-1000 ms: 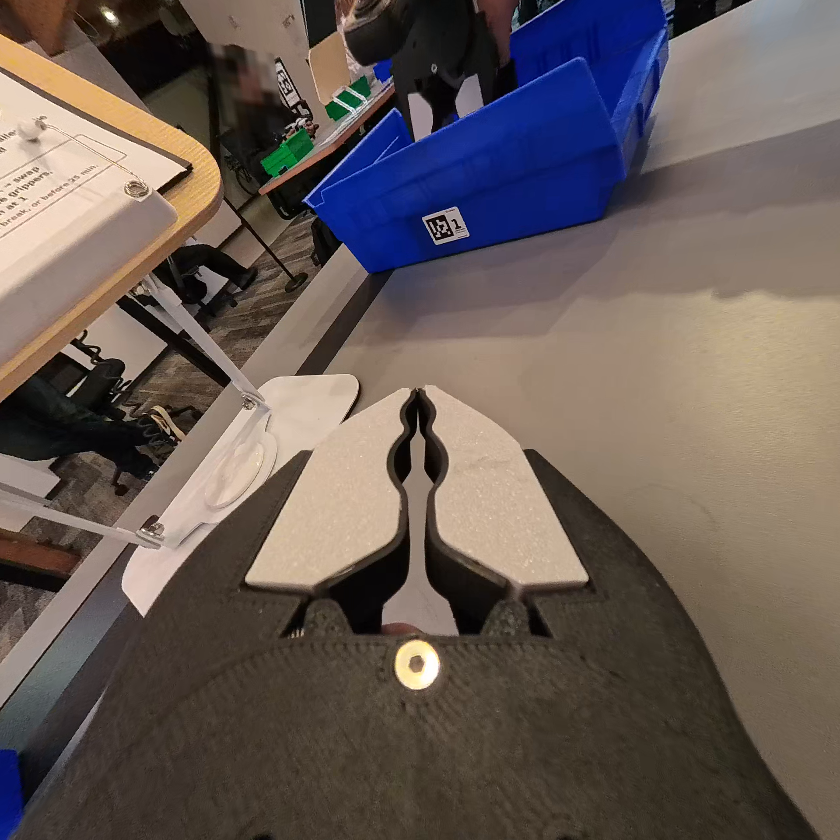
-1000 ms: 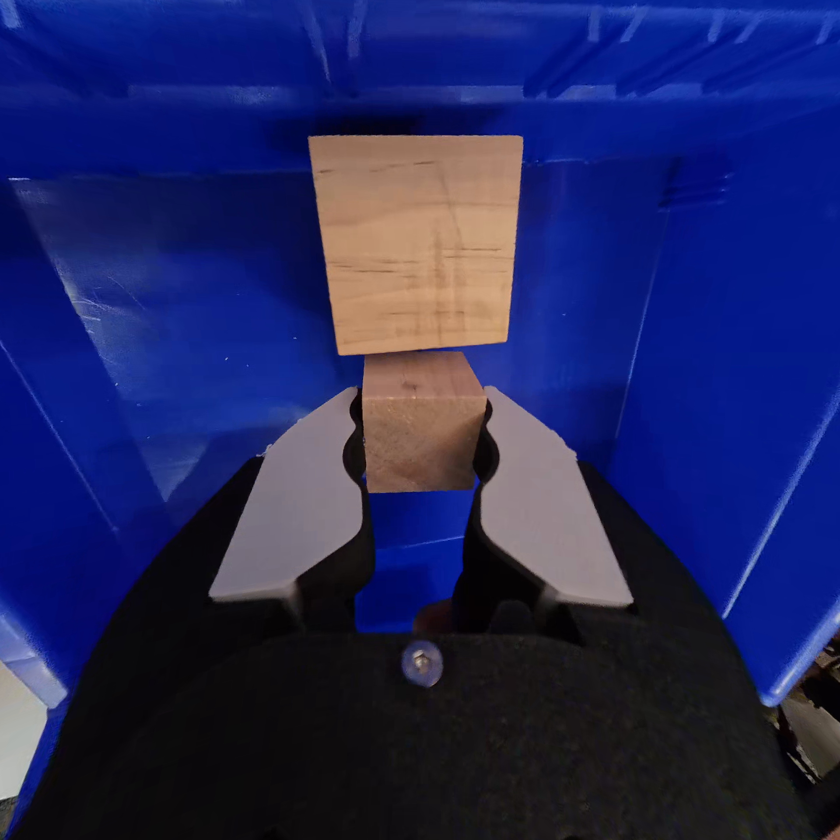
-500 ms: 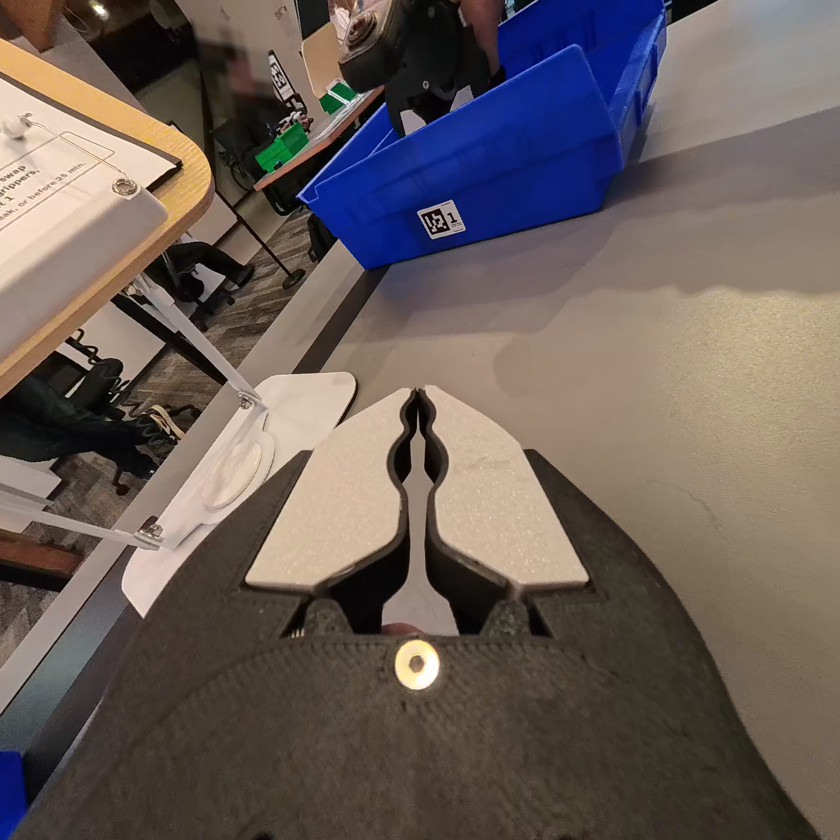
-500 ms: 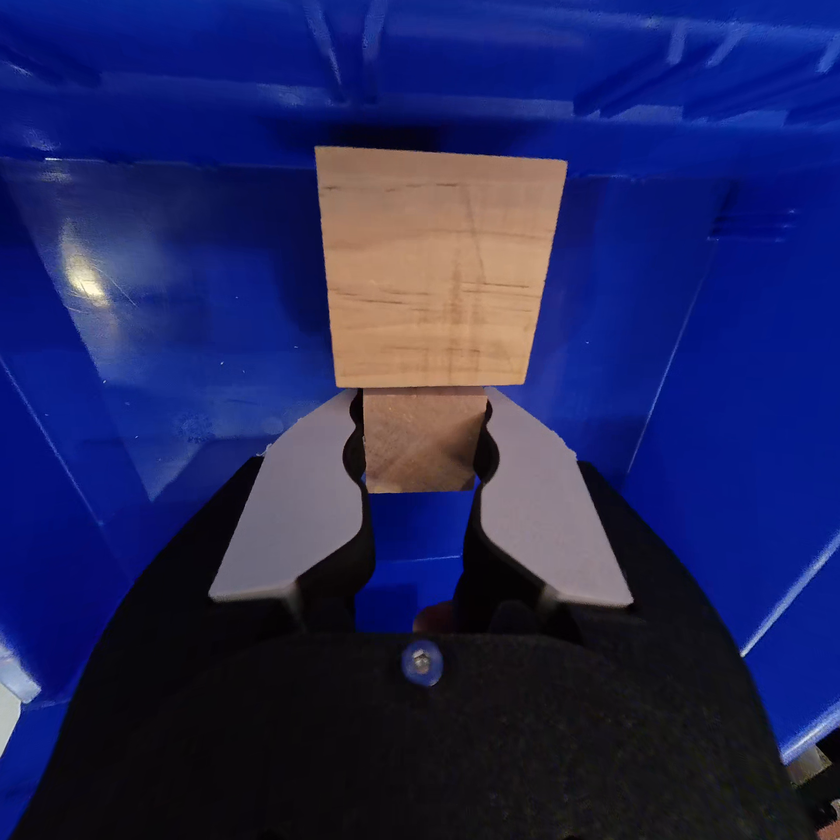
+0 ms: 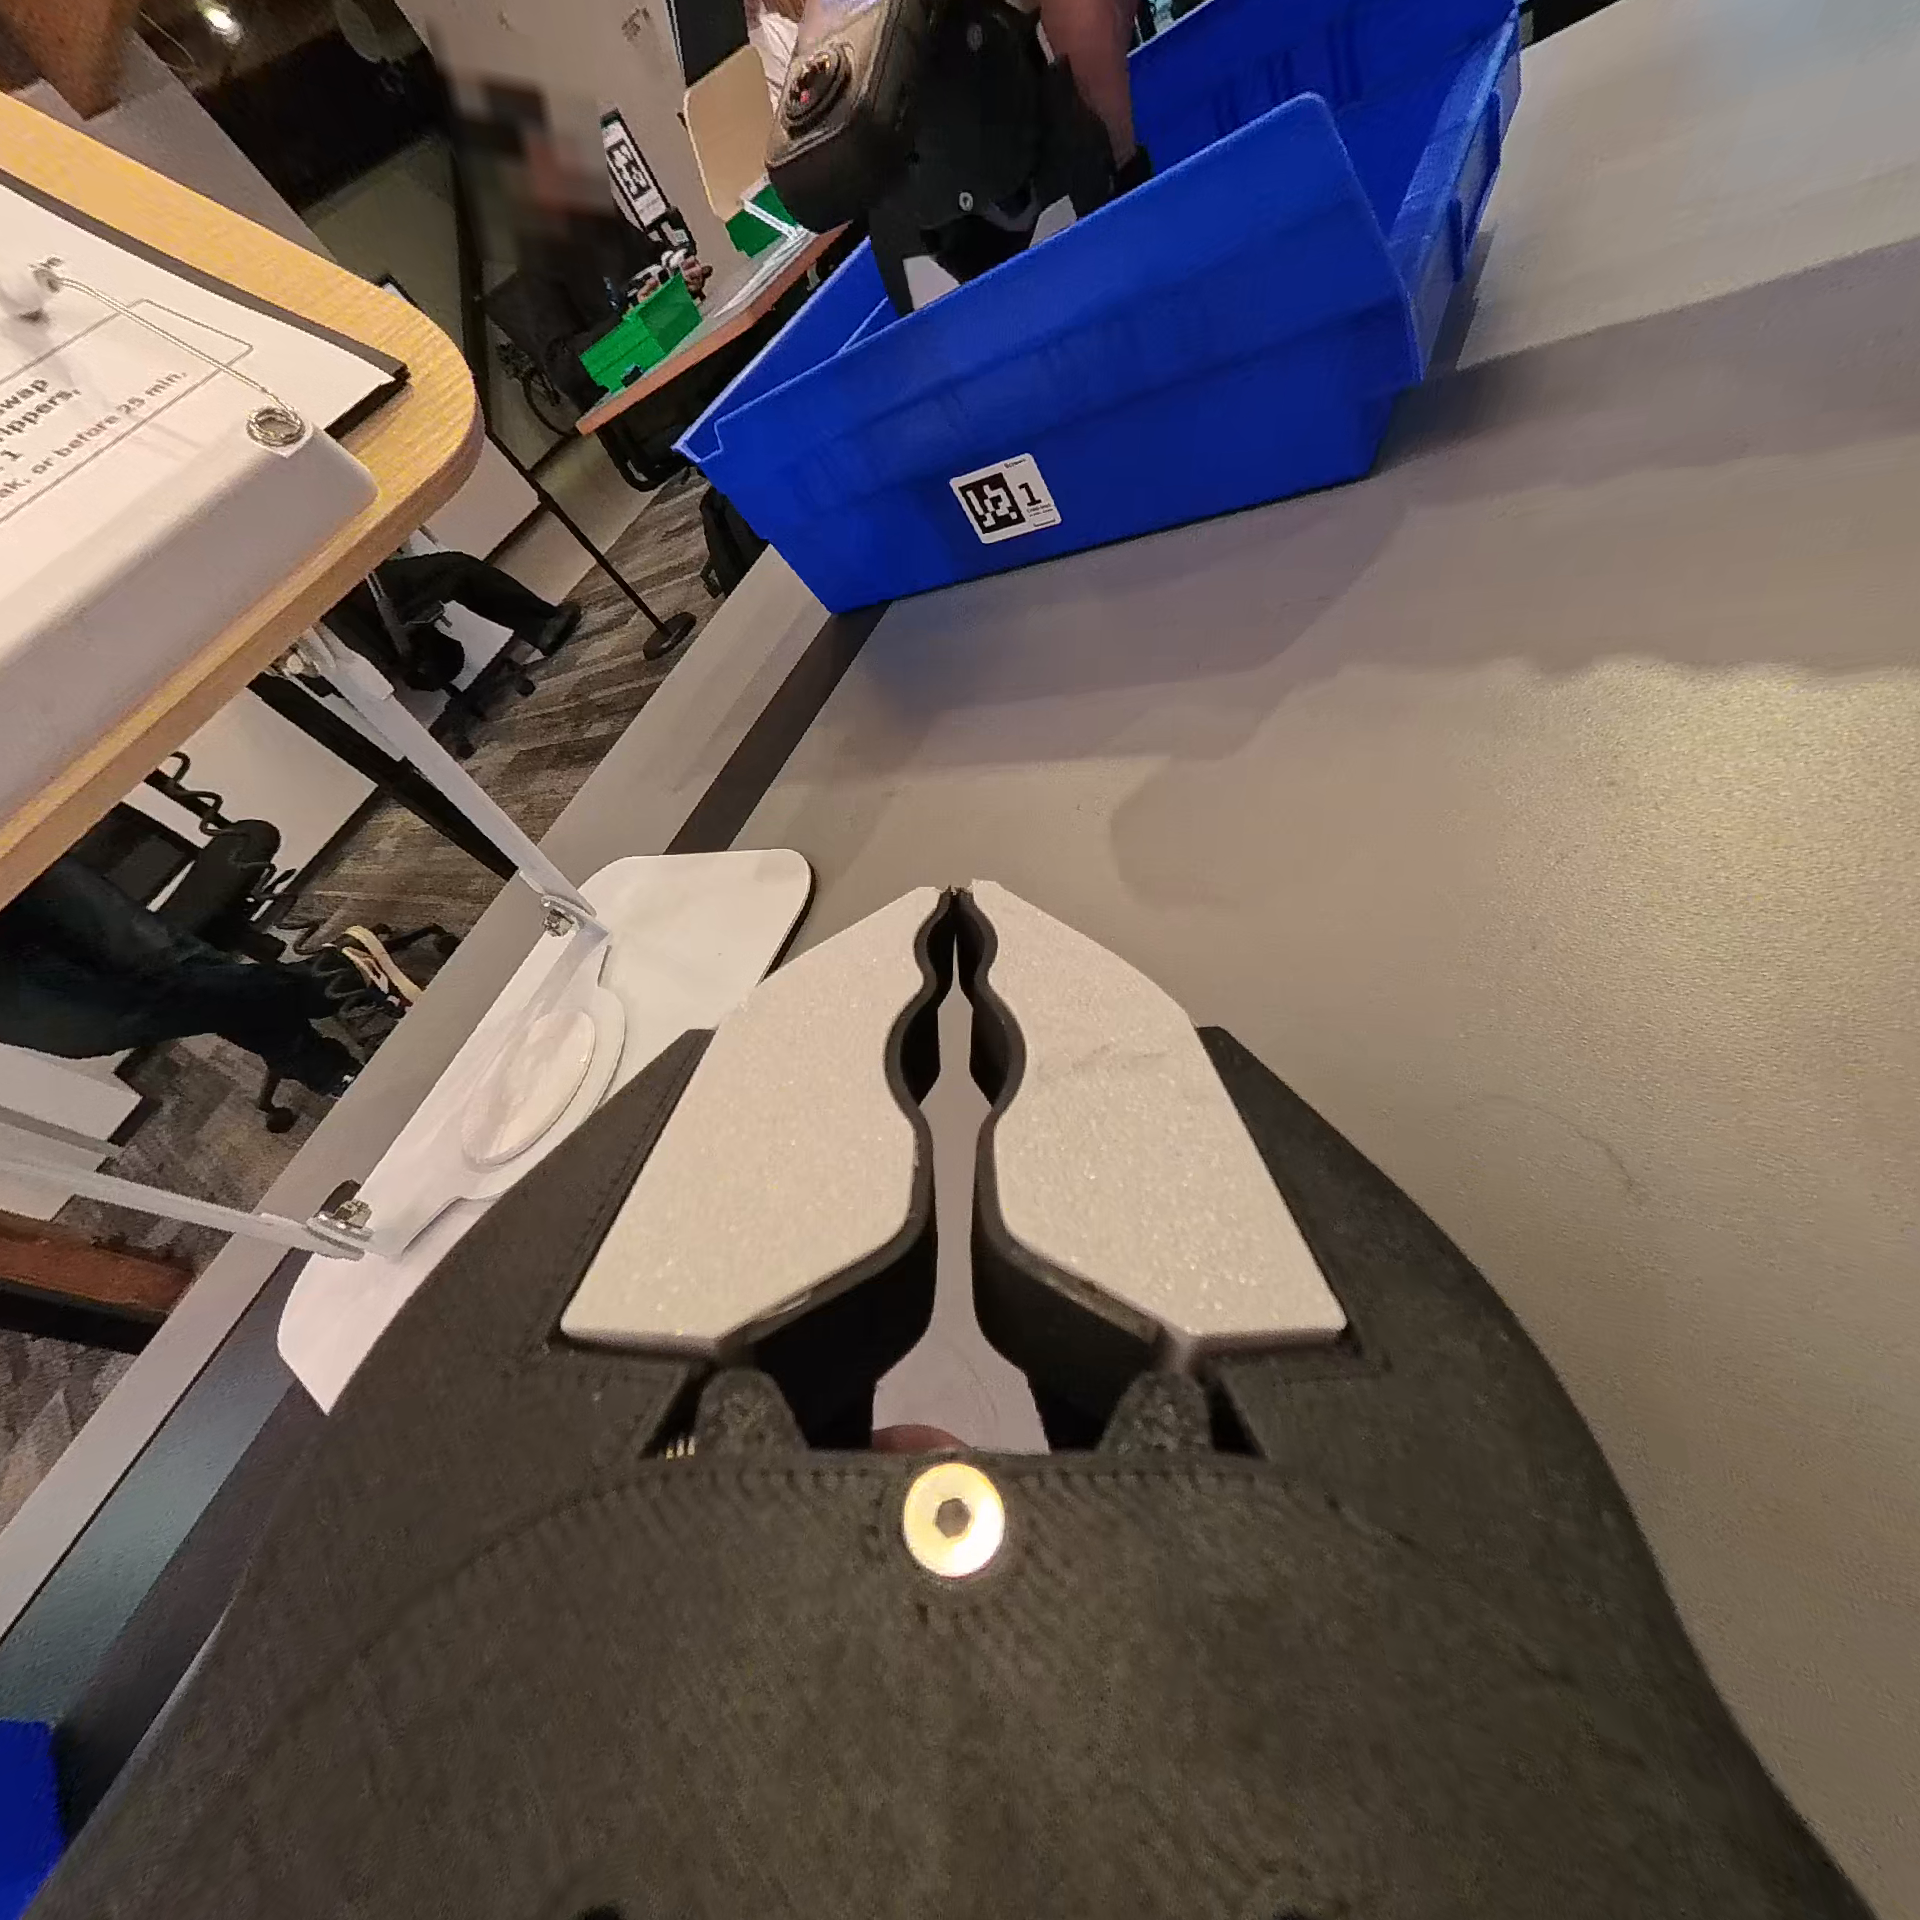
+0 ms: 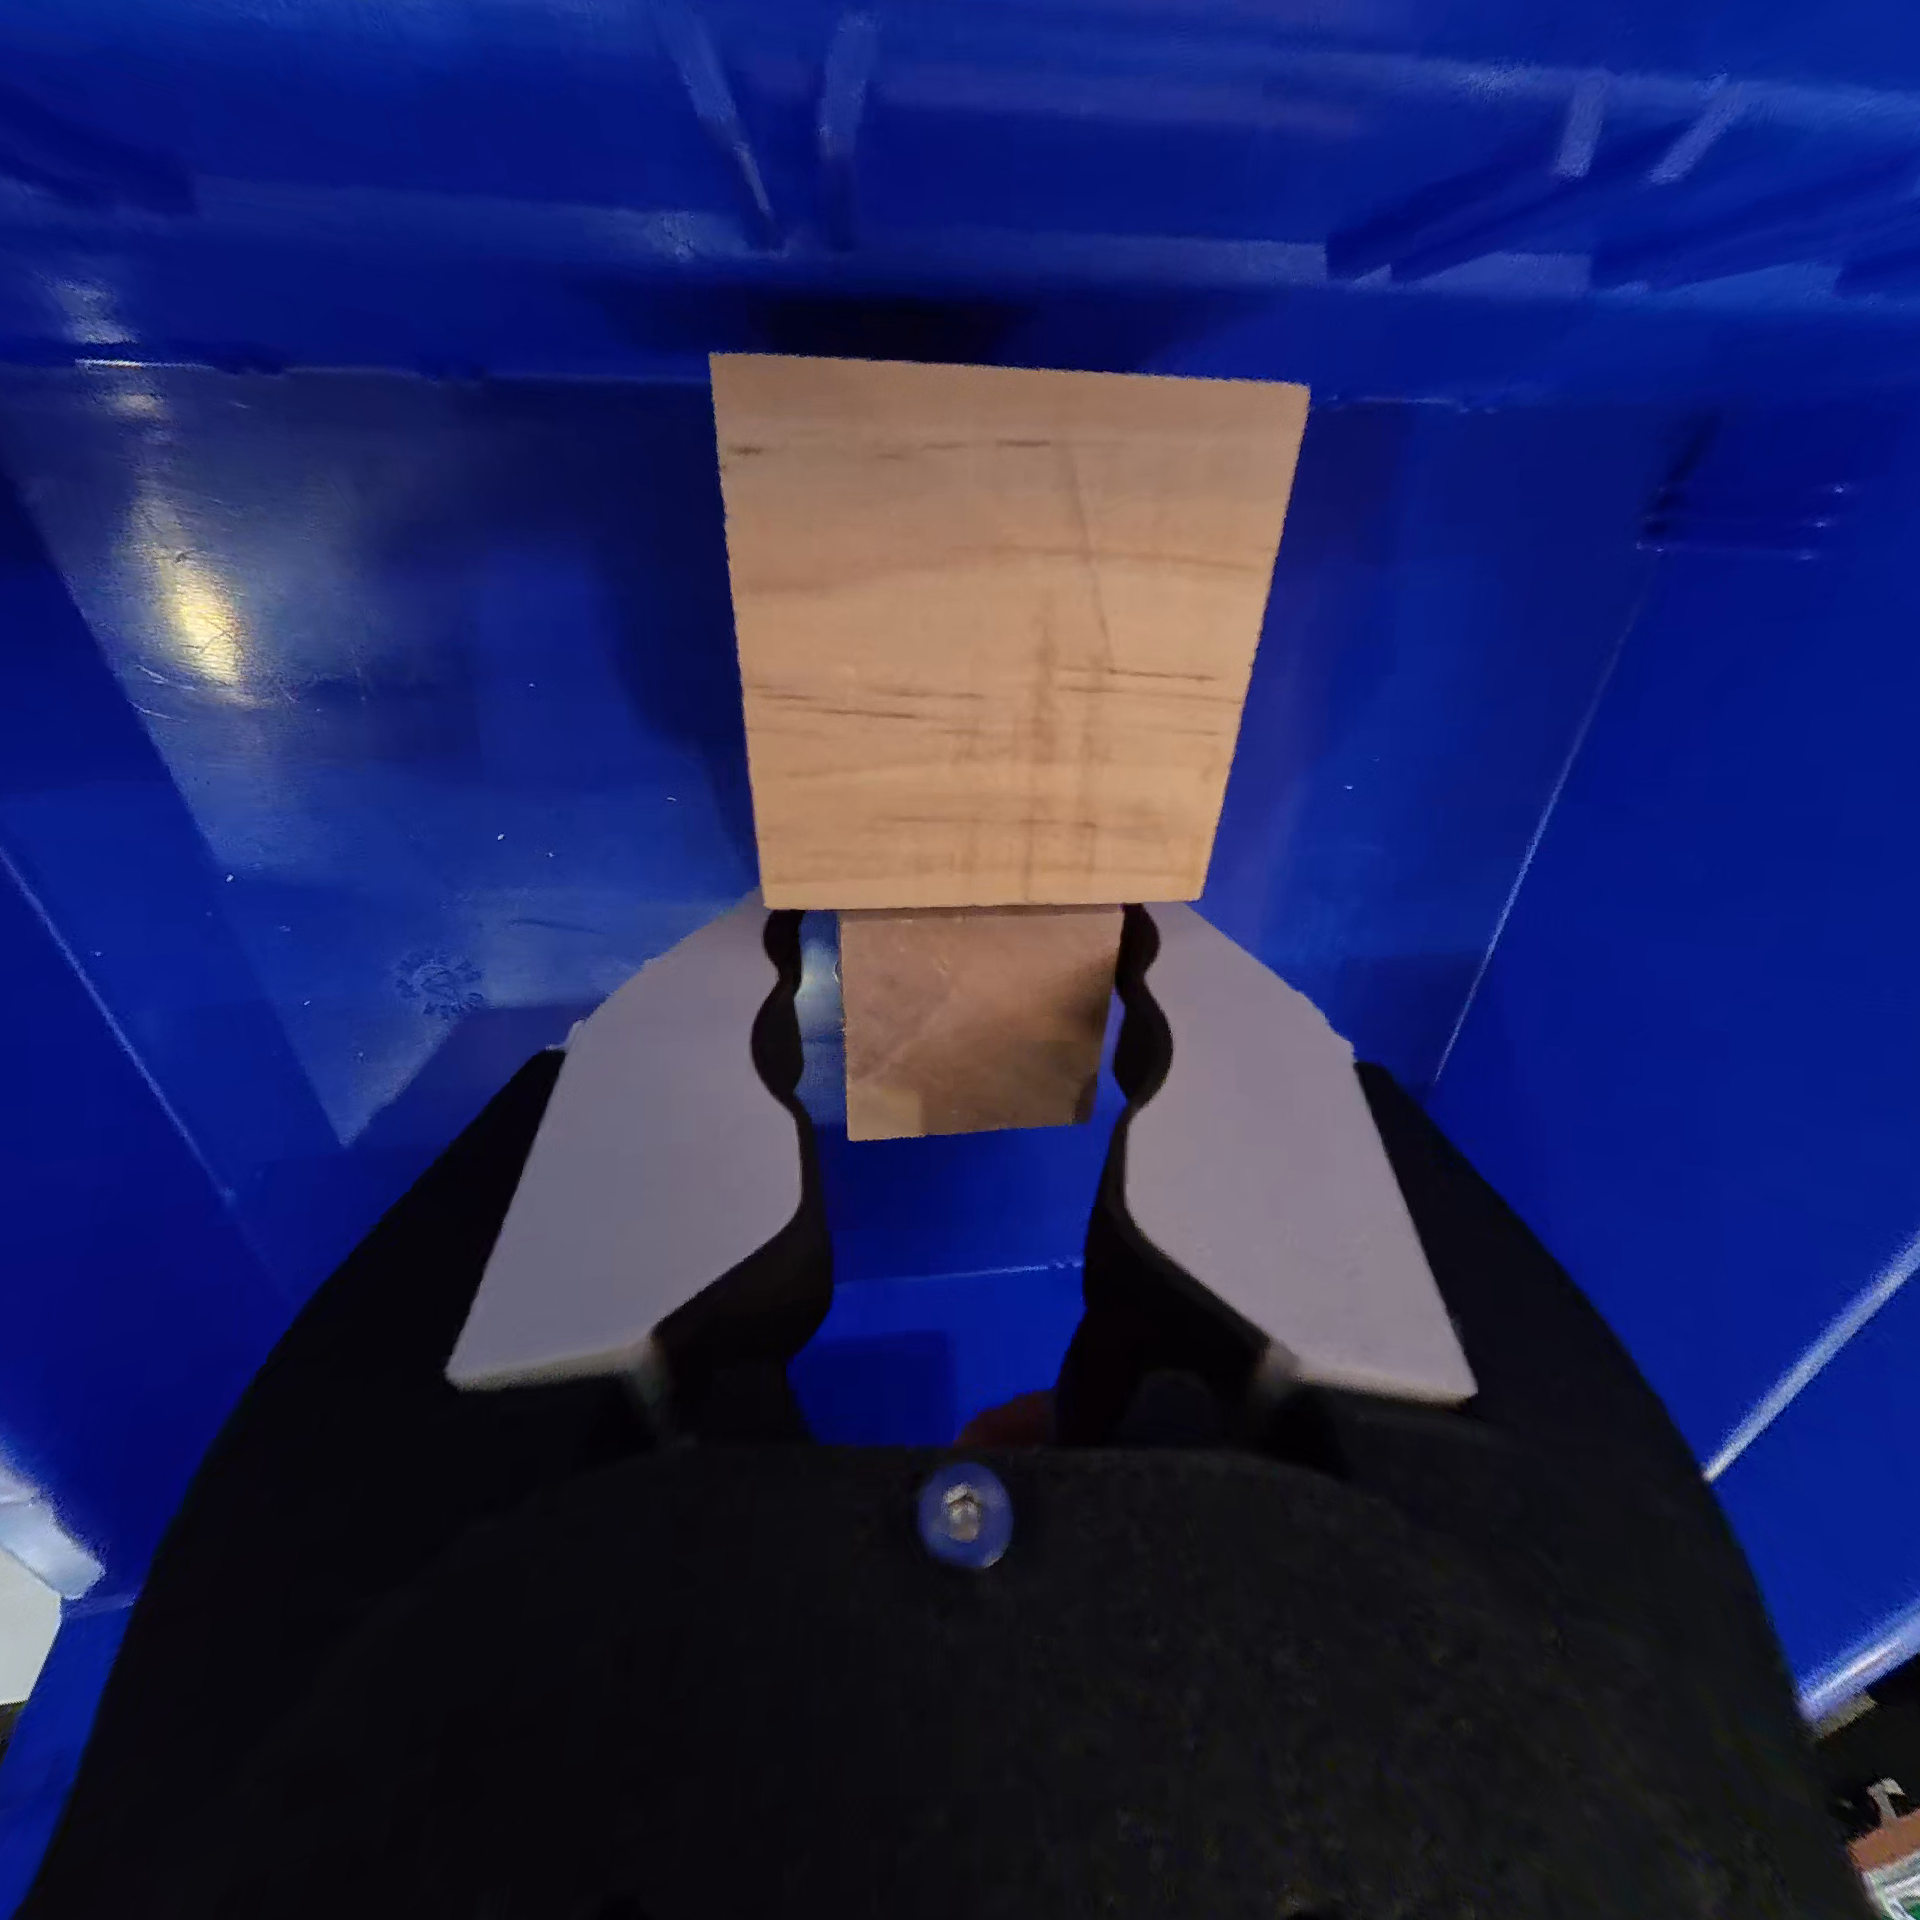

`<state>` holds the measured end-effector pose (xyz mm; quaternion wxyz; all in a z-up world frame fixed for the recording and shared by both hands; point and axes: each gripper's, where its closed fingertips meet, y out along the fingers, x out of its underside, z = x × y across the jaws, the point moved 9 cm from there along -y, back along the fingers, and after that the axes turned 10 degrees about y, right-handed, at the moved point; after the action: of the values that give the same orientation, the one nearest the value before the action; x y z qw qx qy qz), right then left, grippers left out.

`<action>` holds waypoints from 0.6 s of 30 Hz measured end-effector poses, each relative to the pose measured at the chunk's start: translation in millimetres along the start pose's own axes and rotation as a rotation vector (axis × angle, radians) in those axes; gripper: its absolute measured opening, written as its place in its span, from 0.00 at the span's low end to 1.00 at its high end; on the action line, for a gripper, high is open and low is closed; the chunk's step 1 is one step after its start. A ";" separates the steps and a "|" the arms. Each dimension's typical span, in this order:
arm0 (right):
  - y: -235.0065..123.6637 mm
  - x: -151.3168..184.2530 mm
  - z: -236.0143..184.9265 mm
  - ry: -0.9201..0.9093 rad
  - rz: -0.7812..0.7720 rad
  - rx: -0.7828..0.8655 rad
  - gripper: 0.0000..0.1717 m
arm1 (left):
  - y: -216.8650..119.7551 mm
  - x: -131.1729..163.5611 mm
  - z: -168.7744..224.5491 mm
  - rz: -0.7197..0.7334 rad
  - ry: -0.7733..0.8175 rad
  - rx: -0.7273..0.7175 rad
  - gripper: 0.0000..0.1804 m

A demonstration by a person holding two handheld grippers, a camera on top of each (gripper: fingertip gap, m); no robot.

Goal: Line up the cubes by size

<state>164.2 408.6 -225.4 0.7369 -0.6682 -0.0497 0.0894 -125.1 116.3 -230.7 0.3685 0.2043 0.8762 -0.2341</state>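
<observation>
**A:** Where are the cubes, and what are our grippers doing?

**B:** Our right gripper [image 6: 961,997] reaches down into a blue plastic bin [image 6: 312,727]. Its fingers are spread around a small dark wooden cube [image 6: 977,1023]. There is a visible gap on the cube's left side, so the pads are not pinching it; the right pad looks close, though we cannot tell if it touches. A larger pale wooden cube [image 6: 997,634] lies just beyond, touching the small one's far edge and near the bin's back wall.

**A:** Why that arrangement?

**B:** We judge the small cube has been set against the big one so the two sit in a row by size (the wide jaws suggest letting go, though we cannot be certain).

**A:** And the left?

**B:** Our left gripper [image 5: 961,894] has its fingers pressed together on nothing, held low over the grey table [image 5: 1455,935], likely parked out of the way.

**A:** Any labels?

**B:** A white sticker with a black square code [image 5: 1005,499] is on the bin's outer wall [image 5: 1091,416]. A printed sheet [image 5: 135,384] lies on a wooden side table [image 5: 416,436]; we leave its wording unread.
</observation>
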 end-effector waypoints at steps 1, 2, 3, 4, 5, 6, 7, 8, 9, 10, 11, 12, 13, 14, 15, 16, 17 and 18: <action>-0.1 -0.2 -0.1 0.001 -0.005 0.004 0.37 | 0.0 0.0 0.0 0.000 0.000 0.000 0.00; -0.6 -0.3 -0.1 0.004 -0.009 0.005 0.38 | 0.0 0.0 -0.1 0.001 -0.001 0.000 0.00; -1.4 -0.5 -0.3 0.004 -0.010 0.009 0.38 | -0.1 0.0 -0.3 0.002 -0.003 0.000 0.00; -3.2 -0.5 -0.3 0.004 -0.008 0.017 0.39 | -0.1 0.1 -0.5 0.002 -0.005 -0.001 0.00; -6.2 -0.8 -0.2 0.009 -0.004 0.029 0.40 | 0.0 0.1 -0.6 0.002 -0.005 -0.001 0.00; -10.6 -0.8 0.0 0.015 0.002 0.044 0.42 | 0.0 0.1 -0.6 0.003 -0.006 -0.001 0.00; -16.4 -0.2 0.2 0.018 0.006 0.063 0.42 | 0.0 0.1 -0.6 0.003 -0.005 -0.001 0.00; -23.7 0.9 0.2 0.024 0.010 0.087 0.42 | 0.0 0.1 -0.5 0.003 -0.004 -0.001 0.00; -32.5 2.1 0.3 0.034 0.018 0.119 0.42 | 0.1 0.1 -0.5 0.003 -0.005 -0.001 0.00; -42.5 4.1 -0.1 0.050 0.025 0.156 0.43 | 0.0 0.1 -0.6 0.003 -0.005 -0.001 0.00; -53.4 6.3 -1.6 0.067 0.035 0.193 0.42 | -0.1 0.1 -0.7 0.004 -0.006 -0.001 0.00; -65.1 8.2 -4.4 0.080 0.050 0.233 0.40 | 0.0 0.2 -0.8 0.004 -0.007 -0.001 0.00; -77.1 10.4 -8.3 0.095 0.058 0.277 0.34 | 0.1 0.2 -0.8 0.004 -0.007 -0.001 0.00; -88.7 12.1 -14.0 0.114 0.072 0.311 0.31 | 0.1 0.2 -0.8 0.004 -0.007 -0.001 0.00; -100.1 12.7 -21.1 0.134 0.093 0.344 0.27 | 0.1 0.2 -0.7 0.004 -0.006 -0.001 0.00; -110.9 12.6 -29.1 0.155 0.116 0.388 0.23 | 0.1 0.2 -0.7 0.004 -0.006 -0.001 0.00; -120.7 12.0 -38.4 0.175 0.134 0.426 0.19 | 0.2 0.2 -0.7 0.004 -0.006 -0.001 0.00; -128.9 10.8 -49.2 0.190 0.148 0.459 0.16 | 0.2 0.2 -0.8 0.004 -0.006 -0.002 0.00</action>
<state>192.6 351.1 -102.8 0.8621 -0.4906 0.0903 0.0886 -125.6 116.9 -230.4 0.3719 0.2050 0.8748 -0.2332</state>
